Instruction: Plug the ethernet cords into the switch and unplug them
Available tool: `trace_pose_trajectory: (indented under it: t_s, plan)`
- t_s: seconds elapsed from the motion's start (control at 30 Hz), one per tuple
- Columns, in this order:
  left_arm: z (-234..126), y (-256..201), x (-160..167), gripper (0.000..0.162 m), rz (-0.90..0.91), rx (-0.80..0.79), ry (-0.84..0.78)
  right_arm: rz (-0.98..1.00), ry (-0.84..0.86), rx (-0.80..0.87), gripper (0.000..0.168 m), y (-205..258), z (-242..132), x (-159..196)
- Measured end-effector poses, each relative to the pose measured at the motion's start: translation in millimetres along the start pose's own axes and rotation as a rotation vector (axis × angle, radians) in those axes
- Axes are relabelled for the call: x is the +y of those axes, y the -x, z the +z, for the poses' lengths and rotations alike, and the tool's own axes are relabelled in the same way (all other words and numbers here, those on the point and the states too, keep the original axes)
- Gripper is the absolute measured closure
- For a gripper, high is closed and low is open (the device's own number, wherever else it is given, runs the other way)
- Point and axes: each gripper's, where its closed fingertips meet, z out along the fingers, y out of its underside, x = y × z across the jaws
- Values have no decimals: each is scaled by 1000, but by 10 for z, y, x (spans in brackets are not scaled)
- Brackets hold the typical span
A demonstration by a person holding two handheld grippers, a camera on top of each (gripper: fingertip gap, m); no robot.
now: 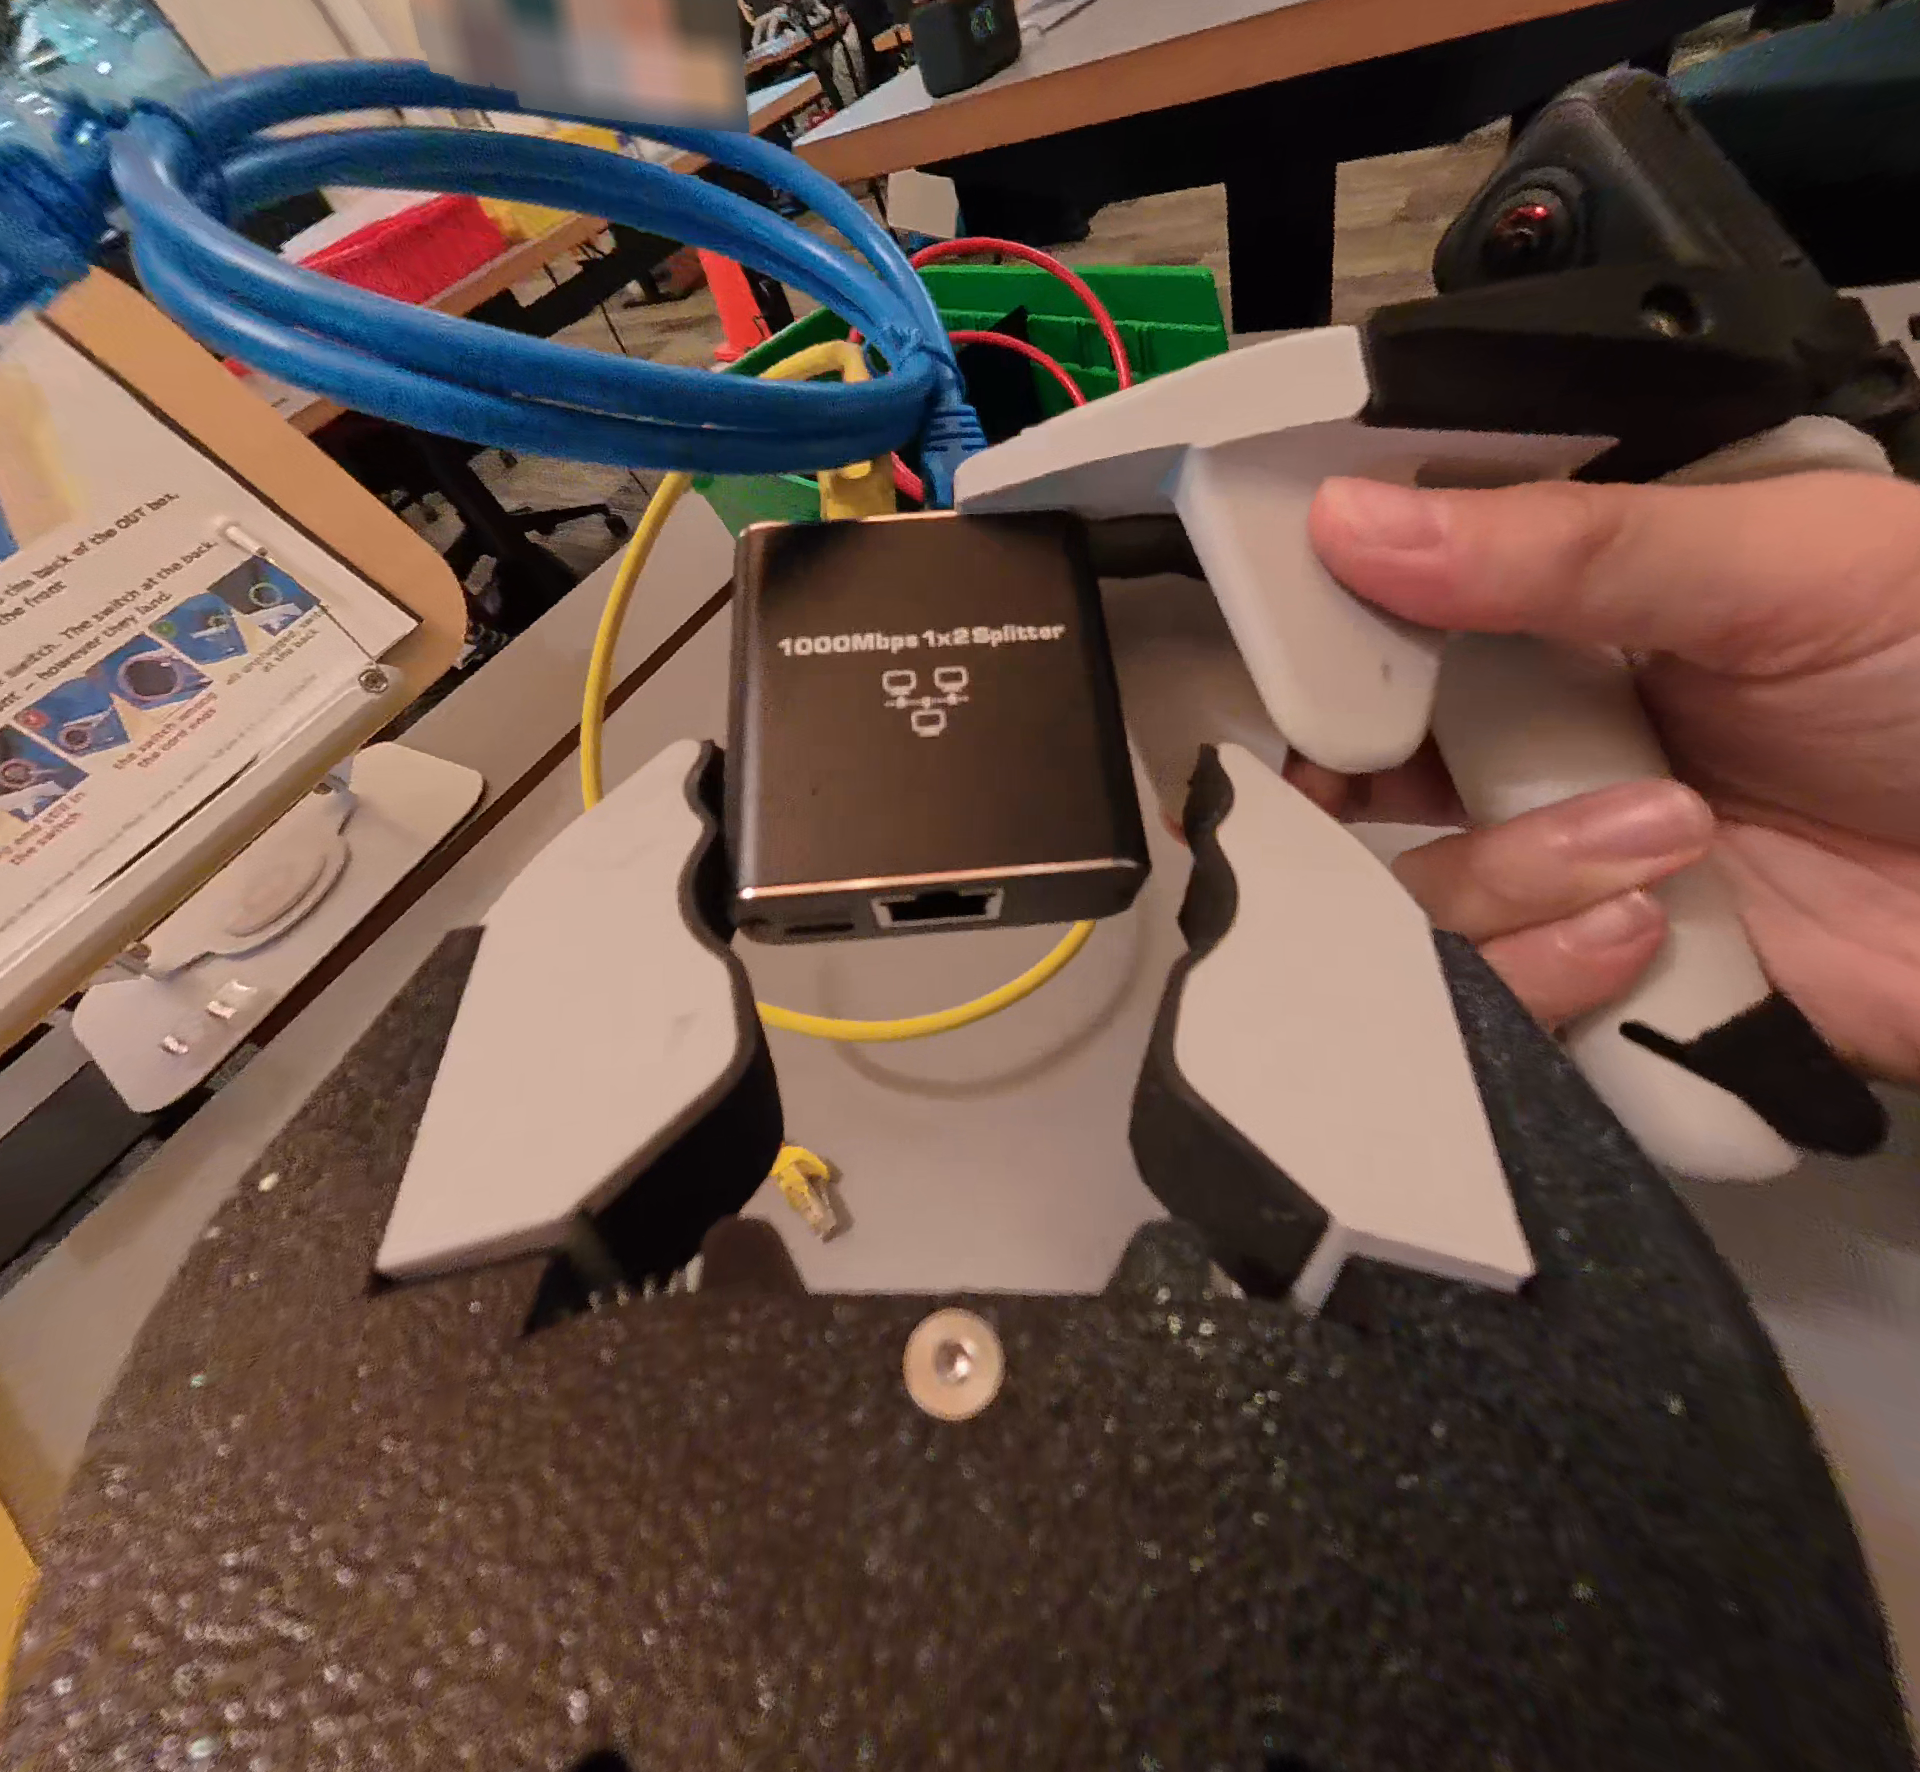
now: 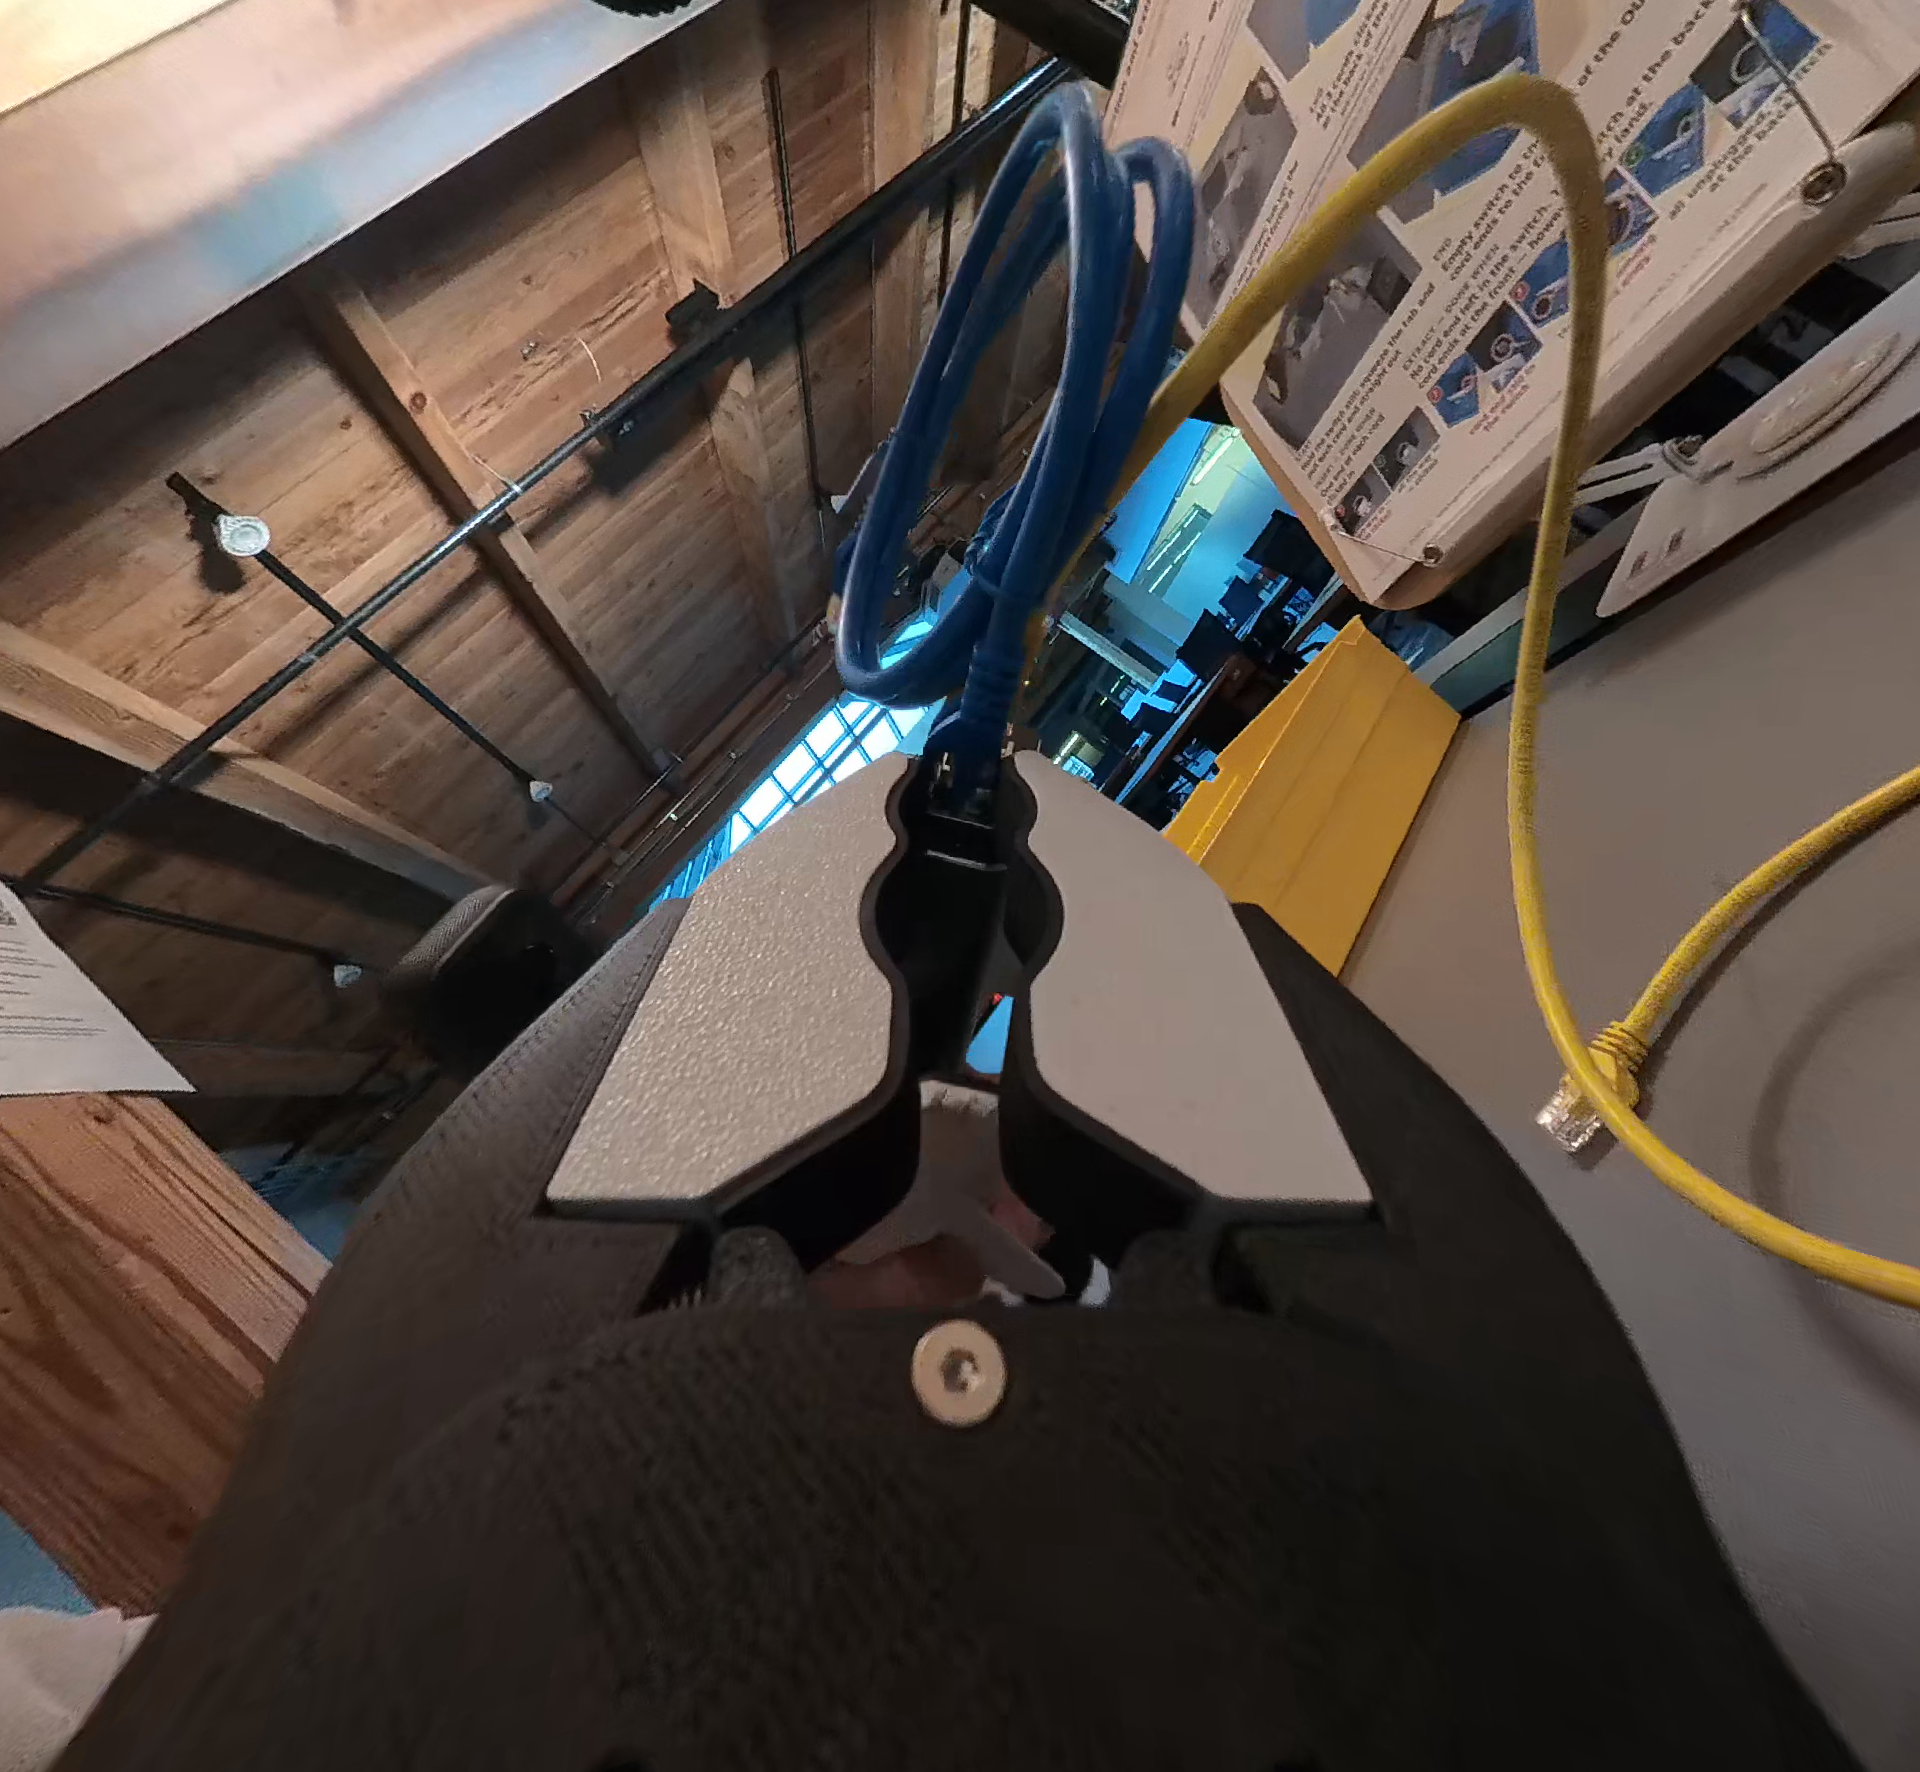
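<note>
Black housing of the left gripper point(image 1: 951, 849) fills the foreground of its own view, its fingers spread part-way, the left pad touching the black switch point(image 1: 925, 714) and the right pad standing just clear, so the hold looks loose at best. That switch sits lifted above the grey tabletop point(image 1: 966, 1151), one empty port facing the camera, with a loose yellow plug point(image 1: 808, 1187) lying on the surface below it. At the switch's far end the right gripper point(image 2: 961, 849) has its fingers closed on the plug of the blue cord point(image 1: 520, 288), whose coils hang beyond; the yellow cord point(image 2: 1558, 434) appears seated beside it, though the joint is partly hidden. Judged step: working the blue plug at the far port. To do it well, the left fingers should close firmly on the switch's sides first, and the right should move the plug straight along the port's axis, latch tab minded, without twisting. Green bin point(image 1: 1070, 320) stands behind.
</note>
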Motion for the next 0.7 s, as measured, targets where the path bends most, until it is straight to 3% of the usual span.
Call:
trace_pose_trajectory:
  t_s: [0.3,0.7]
  plan:
    - [52,76,-48,87,-79,-66,-79,7,19,7,156,-20,2,46]
    - [36,118,104,87,-5,-12,23,-9,83,43,156,-111,13,132]
